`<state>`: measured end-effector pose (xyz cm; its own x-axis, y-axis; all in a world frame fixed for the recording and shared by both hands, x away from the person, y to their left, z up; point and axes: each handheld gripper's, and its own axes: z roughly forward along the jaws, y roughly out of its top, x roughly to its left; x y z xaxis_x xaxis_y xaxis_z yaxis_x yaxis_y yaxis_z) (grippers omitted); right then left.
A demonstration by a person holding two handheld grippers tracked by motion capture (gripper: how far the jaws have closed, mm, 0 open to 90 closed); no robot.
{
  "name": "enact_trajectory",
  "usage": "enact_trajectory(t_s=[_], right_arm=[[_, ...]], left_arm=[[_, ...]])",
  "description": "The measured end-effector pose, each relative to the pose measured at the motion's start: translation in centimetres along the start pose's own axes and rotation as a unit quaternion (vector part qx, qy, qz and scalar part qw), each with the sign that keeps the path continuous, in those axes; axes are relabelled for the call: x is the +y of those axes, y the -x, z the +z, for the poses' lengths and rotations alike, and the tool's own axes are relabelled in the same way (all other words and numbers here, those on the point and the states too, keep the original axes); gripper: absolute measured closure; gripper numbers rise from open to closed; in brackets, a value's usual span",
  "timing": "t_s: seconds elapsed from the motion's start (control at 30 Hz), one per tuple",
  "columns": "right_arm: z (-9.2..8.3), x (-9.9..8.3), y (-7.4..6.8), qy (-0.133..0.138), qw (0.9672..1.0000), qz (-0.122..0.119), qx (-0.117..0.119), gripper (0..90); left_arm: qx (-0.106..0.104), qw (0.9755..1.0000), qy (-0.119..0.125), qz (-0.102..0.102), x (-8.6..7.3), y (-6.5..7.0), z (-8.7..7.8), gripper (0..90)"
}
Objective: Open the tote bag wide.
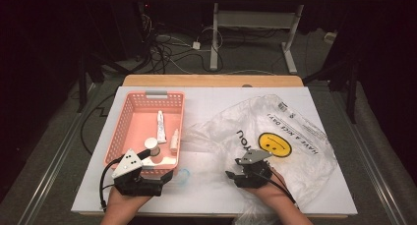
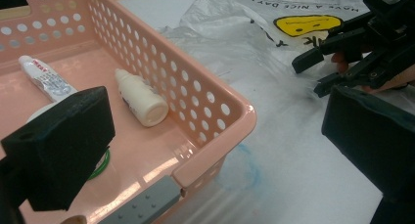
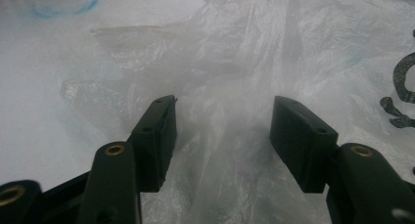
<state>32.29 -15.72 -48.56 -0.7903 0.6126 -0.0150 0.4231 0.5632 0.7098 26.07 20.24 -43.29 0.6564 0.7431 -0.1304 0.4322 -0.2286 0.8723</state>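
Both hands sit at the near edge of the white table (image 1: 206, 200), each holding a gripper. On the left, the left gripper (image 1: 162, 178) rests at the near right corner of the pink basket (image 1: 123, 122), its jaws spread wide with nothing between them; one pad hangs over the basket floor, the other outside the wall. Inside the basket lie a tube (image 1: 161, 126) and a small white bottle (image 2: 142, 104), both lengthwise away from the person, the bottle's cap end towards the near wall, with a round white jar (image 1: 152, 145) close by. Further right, the right gripper (image 3: 222, 131) is low over the clear plastic bag (image 1: 275, 136), jaws half open and straddling a raised fold of film without yet pinching it. The bag lies flat and crumpled on the right half of the table, its mouth apparently towards the basket, its long axis running diagonally from the near left to the far right, yellow smiley print up. The step in hand looks like taking hold of the bag near its mouth; the next move probably calls for closing the jaws on that fold and lifting one layer so that the mouth opens.
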Motion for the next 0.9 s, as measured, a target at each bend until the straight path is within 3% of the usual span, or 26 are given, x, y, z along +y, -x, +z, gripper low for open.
enact_trajectory(t_s=[0.3, 0.57, 0.9], right_arm=[[-0.18, -0.12, 0.64, 0.007, 0.9999, 0.010, -0.008, 65.0], [-0.25, -0.15, 0.83, 0.009, 0.9997, 0.017, -0.016, 77.2], [-0.43, -0.15, 0.88, 0.014, 0.9995, 0.025, -0.015, 80.8]], left_arm=[[-0.001, 1.0000, -0.001, -0.002, -0.03, -0.02, 0.08, 0.0], [0.000, 1.0000, 0.002, -0.002, -0.02, -0.09, -0.09, 0.0], [-0.001, 1.0000, 0.000, -0.001, -0.01, -0.08, -0.13, 0.0]])
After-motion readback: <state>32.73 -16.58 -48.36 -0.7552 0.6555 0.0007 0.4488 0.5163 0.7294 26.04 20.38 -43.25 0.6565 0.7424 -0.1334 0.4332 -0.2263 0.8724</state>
